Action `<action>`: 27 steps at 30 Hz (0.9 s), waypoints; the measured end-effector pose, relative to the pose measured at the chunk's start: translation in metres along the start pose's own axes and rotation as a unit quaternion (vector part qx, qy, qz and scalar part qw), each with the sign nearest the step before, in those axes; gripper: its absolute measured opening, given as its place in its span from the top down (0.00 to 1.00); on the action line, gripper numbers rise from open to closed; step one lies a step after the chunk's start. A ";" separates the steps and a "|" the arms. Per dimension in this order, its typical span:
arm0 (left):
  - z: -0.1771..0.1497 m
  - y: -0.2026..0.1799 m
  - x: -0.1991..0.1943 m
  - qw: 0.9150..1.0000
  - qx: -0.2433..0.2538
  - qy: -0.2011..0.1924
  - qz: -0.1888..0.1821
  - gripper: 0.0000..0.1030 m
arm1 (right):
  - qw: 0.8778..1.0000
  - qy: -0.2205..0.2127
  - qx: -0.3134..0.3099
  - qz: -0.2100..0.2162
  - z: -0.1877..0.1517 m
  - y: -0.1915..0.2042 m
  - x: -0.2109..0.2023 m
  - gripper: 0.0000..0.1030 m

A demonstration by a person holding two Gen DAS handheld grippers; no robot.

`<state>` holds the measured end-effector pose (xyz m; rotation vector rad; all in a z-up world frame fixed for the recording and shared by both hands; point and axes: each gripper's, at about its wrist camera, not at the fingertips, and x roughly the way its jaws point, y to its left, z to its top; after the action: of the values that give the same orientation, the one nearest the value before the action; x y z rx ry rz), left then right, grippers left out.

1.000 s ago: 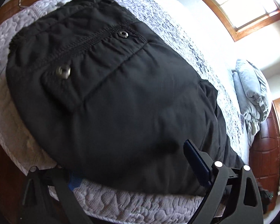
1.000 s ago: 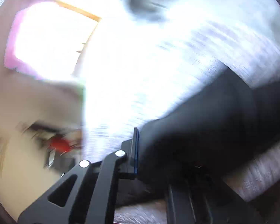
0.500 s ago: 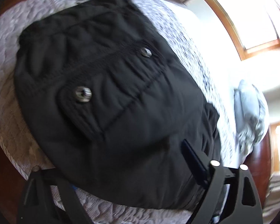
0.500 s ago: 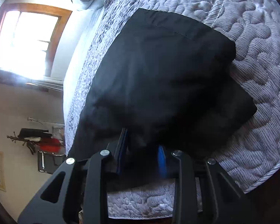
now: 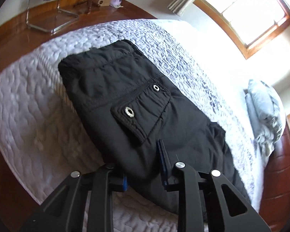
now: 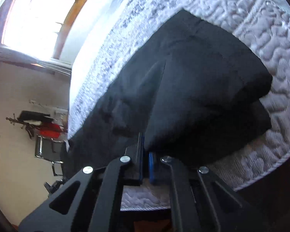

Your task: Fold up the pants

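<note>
Right gripper point(image 6: 146, 152), clenched on the near edge of the black pants point(image 5: 145, 116); left gripper point(image 5: 145, 166), jaws spread, straddling that edge. Pants lie folded on the bed point(image 5: 29, 106), long axis running away from both grippers.

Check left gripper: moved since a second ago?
Yes. The left gripper pulled back from the pants; the floor beyond the bed now shows.

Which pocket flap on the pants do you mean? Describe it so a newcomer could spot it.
Start at the quilted bed, where the black pants lie folded near its edge. On their upper face, just ahead of the left gripper, sits the pocket flap. It alone carries two round metal snaps, one at each end.
</note>
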<state>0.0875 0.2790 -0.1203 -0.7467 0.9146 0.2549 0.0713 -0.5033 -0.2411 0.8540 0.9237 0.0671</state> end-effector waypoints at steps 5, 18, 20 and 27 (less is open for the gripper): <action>0.003 0.004 0.013 1.000 -0.001 0.007 0.023 0.76 | 1.000 0.013 0.019 -0.015 -0.012 -0.026 0.019 0.97; -0.050 0.019 -0.009 0.998 -0.026 0.034 0.040 0.08 | 0.998 -0.055 0.037 -0.024 -0.018 -0.045 -0.059 0.31; -0.060 0.023 -0.011 0.997 -0.046 0.046 0.040 0.05 | 0.996 -0.063 0.058 -0.011 -0.021 -0.054 -0.068 0.30; -0.077 0.028 0.000 0.993 -0.098 0.067 0.009 0.05 | 0.993 -0.058 0.104 0.028 -0.029 -0.080 -0.057 0.30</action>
<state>0.0258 0.2467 -0.1633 -0.9460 1.0341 0.3159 -0.0087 -0.5623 -0.2658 1.0663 0.8071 -0.0306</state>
